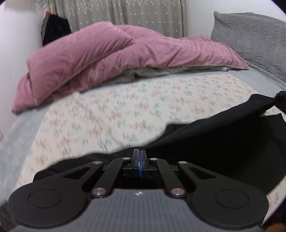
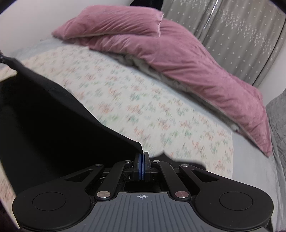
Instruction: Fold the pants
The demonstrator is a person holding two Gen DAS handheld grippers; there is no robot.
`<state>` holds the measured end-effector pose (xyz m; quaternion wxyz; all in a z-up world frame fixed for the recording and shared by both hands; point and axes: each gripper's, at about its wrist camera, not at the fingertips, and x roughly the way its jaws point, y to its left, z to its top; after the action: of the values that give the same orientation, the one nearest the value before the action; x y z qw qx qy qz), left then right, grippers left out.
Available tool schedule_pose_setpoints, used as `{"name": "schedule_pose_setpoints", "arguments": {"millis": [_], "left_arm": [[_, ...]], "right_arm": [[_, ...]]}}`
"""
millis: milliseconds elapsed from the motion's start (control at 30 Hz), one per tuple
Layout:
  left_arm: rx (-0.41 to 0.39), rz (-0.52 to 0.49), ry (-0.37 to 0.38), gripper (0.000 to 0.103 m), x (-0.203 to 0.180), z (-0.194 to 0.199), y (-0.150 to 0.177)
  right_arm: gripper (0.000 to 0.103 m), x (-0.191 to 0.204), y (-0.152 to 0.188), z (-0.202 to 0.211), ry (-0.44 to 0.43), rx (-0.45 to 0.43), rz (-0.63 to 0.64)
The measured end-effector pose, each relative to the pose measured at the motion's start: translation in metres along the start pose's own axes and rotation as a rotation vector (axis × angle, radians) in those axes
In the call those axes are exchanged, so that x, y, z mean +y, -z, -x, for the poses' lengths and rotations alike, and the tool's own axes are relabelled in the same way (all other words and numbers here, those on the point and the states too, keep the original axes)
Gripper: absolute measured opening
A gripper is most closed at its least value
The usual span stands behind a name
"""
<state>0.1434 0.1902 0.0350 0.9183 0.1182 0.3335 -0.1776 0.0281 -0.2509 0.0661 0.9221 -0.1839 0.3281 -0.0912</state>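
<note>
You look mid-fold: your left gripper (image 1: pixel 140 151) and right gripper (image 2: pixel 142 154) are each pinched tight on an edge of the black pants (image 1: pixel 223 141), stretched between them above the patterned sheet (image 1: pixel 107 114). Next, carry both edges across evenly, keeping tension. The cloth is matte, limp, smooth; the pink duvet (image 2: pixel 187 58) ahead looks velvety.

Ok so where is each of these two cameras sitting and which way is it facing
Left wrist: on the left gripper, facing along its closed fingers across the bed toward the pink duvet; the pants stretch off right.
Right wrist: on the right gripper, facing over the bed toward the duvet; the pants stretch off left.
Shared: pants, bed, duvet, starred curtain.
</note>
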Motion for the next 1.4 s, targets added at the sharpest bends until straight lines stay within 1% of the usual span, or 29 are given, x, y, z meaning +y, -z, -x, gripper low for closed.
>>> {"name": "schedule_pose_setpoints", "arguments": {"millis": [167,233,333,467,567,633,700,733,767,800,833,867,900,933,967,1000,1033,1100,1133,1200,1267,1333,1367,1400], "left_arm": [[0.076,0.071,0.015,0.012,-0.006,-0.005,0.051],[0.101,0.119,0.025,0.012,-0.005,-0.007,0.07],[0.13,0.179,0.028,0.012,-0.003,-0.014,0.091],[0.162,0.23,0.034,0.012,0.0,-0.026,0.107],[0.182,0.257,0.037,0.012,-0.001,-0.031,0.115],[0.184,0.257,0.036,0.012,-0.001,-0.034,0.116],[0.171,0.277,0.041,0.013,0.002,-0.032,0.114],[0.16,0.304,0.046,0.016,0.006,-0.03,0.113],[0.144,0.342,0.047,0.023,0.011,-0.026,0.113],[0.116,0.384,0.033,0.027,0.016,-0.02,0.113],[0.081,0.421,0.013,0.037,0.023,-0.013,0.113],[0.043,0.454,-0.012,0.047,0.029,-0.004,0.114],[0.004,0.495,-0.046,0.051,0.039,0.003,0.113],[-0.027,0.538,-0.082,0.059,0.048,0.009,0.113],[-0.048,0.576,-0.11,0.064,0.058,0.012,0.113],[-0.065,0.623,-0.132,0.065,0.07,0.014,0.114],[-0.068,0.674,-0.142,0.065,0.082,0.013,0.116],[-0.069,0.782,-0.131,0.065,0.103,0.006,0.118],[-0.073,0.814,-0.12,0.065,0.108,0.002,0.118],[-0.073,0.862,-0.118,0.065,0.116,-0.008,0.119],[-0.067,0.908,-0.122,0.065,0.119,-0.016,0.121],[-0.074,0.948,-0.126,0.065,0.122,-0.021,0.122],[-0.077,0.962,-0.137,0.064,0.12,-0.017,0.128],[-0.075,0.974,-0.149,0.064,0.119,-0.018,0.127]], "right_arm": [[0.0,0.031,0.049,0.01,-0.032,0.044,-0.036],[0.0,0.043,0.066,0.008,-0.049,0.066,-0.057],[0.0,0.061,0.094,-0.001,-0.066,0.117,-0.086],[0.0,0.08,0.12,-0.014,-0.081,0.176,-0.114],[0.0,0.087,0.128,-0.023,-0.08,0.204,-0.132],[0.0,0.09,0.13,-0.028,-0.076,0.219,-0.129],[0.001,0.093,0.129,-0.03,-0.068,0.229,-0.125],[0.001,0.092,0.128,-0.029,-0.066,0.233,-0.122],[0.003,0.092,0.126,-0.028,-0.066,0.239,-0.12],[0.006,0.091,0.124,-0.026,-0.068,0.243,-0.122],[0.007,0.091,0.122,-0.022,-0.066,0.24,-0.125],[0.007,0.09,0.12,-0.017,-0.064,0.227,-0.128],[0.01,0.088,0.117,-0.011,-0.064,0.216,-0.138],[0.014,0.084,0.116,-0.005,-0.068,0.203,-0.158],[0.016,0.079,0.113,0.001,-0.075,0.185,-0.186],[0.019,0.075,0.111,0.007,-0.08,0.166,-0.213],[0.026,0.07,0.108,0.011,-0.079,0.148,-0.235],[0.032,0.06,0.103,0.017,-0.069,0.116,-0.279],[0.032,0.055,0.101,0.017,-0.069,0.105,-0.297],[0.032,0.046,0.094,0.014,-0.065,0.092,-0.317],[0.034,0.049,0.09,0.01,-0.036,0.092,-0.312],[0.046,0.049,0.087,0.003,-0.004,0.101,-0.293],[0.049,0.048,0.088,0.0,0.01,0.1,-0.293],[0.051,0.045,0.089,-0.003,0.021,0.096,-0.306]]}}
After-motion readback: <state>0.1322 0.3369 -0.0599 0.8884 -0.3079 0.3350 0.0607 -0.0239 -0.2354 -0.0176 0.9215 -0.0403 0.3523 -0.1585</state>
